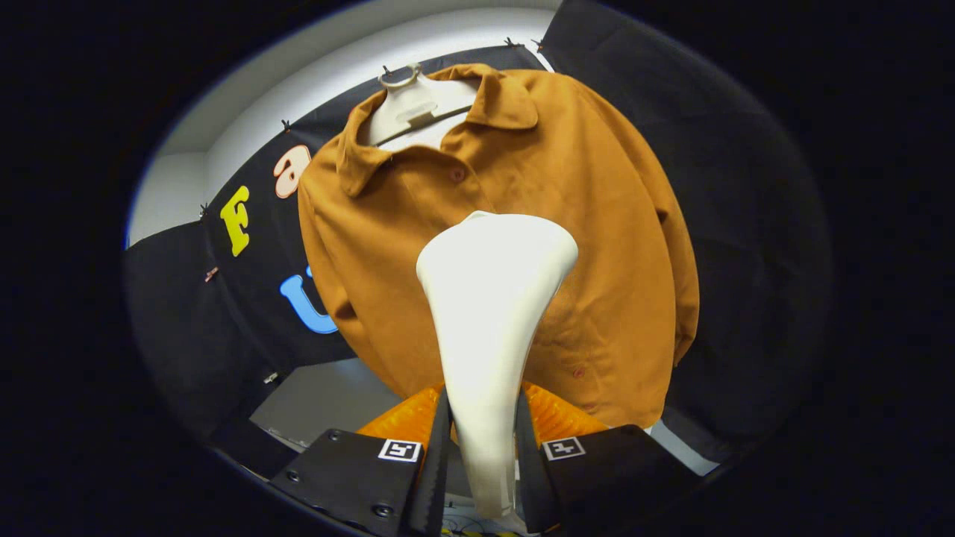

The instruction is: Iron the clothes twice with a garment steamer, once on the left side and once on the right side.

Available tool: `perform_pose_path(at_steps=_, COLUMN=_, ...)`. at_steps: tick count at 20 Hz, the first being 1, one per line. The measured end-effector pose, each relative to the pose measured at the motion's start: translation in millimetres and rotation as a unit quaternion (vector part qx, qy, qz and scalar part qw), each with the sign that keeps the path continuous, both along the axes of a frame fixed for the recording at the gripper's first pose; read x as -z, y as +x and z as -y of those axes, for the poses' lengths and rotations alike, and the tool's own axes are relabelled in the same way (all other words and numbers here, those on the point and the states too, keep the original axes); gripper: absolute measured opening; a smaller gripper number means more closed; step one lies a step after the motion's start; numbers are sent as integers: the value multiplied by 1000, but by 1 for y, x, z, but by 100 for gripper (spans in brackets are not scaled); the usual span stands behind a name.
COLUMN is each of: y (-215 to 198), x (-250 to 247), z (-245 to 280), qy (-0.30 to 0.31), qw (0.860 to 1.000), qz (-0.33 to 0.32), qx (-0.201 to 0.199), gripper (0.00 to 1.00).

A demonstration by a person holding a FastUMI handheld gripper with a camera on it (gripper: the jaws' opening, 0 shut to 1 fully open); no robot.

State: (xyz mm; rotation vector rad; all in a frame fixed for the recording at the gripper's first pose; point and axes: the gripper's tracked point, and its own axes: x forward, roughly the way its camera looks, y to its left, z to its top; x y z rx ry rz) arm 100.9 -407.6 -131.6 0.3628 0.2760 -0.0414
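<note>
A: Status? The gripper (481,440) is closed on the garment steamer (489,313), both fingers pressing its handle.

B: The shirt (522,224) hangs beyond, at 12 o'clock. The operator should keep the head flat and stroke slowly.

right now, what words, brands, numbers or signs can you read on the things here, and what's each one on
No words or numbers can be read on these things.
Rust-brown collared shirt: plain fabric and buttons, no print.
White plastic garment steamer, with the gripper shut on its handle: no readable marking.
Two square black-and-white markers on the gripper's body: coded patterns, not words.
</note>
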Motion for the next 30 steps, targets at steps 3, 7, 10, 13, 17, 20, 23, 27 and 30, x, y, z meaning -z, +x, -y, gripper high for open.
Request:
perform_pose_path(at_steps=3, y=9, x=-34, z=33, qy=-5, qw=999, qz=31, qx=20, gripper=45)
perform_pose_path(at_steps=7, y=25, x=-45, z=65, qy=10, qw=999, qz=43, qx=21, gripper=44)
perform_pose_path(at_steps=10, y=42, x=-35, z=72, qy=13, qw=999, qz=38, qx=3, gripper=44)
perform_pose_path(at_steps=13, y=54, x=-18, z=77, qy=21, qw=999, qz=30, qx=-12, gripper=44)
perform_pose_path(at_steps=17, y=54, x=16, z=85, qy=36, qw=999, qz=12, qx=-18, gripper=44)
perform_pose_path(at_steps=20, y=46, x=48, z=95, qy=46, qw=999, qz=-15, qx=-8, gripper=45)
perform_pose_path(at_steps=23, y=39, x=82, z=104, qy=58, qw=997, qz=-47, qx=3, gripper=44)
perform_pose_path(at_steps=27, y=25, x=124, z=115, qy=75, qw=993, qz=-88, qx=18, gripper=45)
perform_pose_path(at_steps=30, y=20, x=147, z=118, qy=85, qw=990, qz=-107, qx=27, gripper=44)
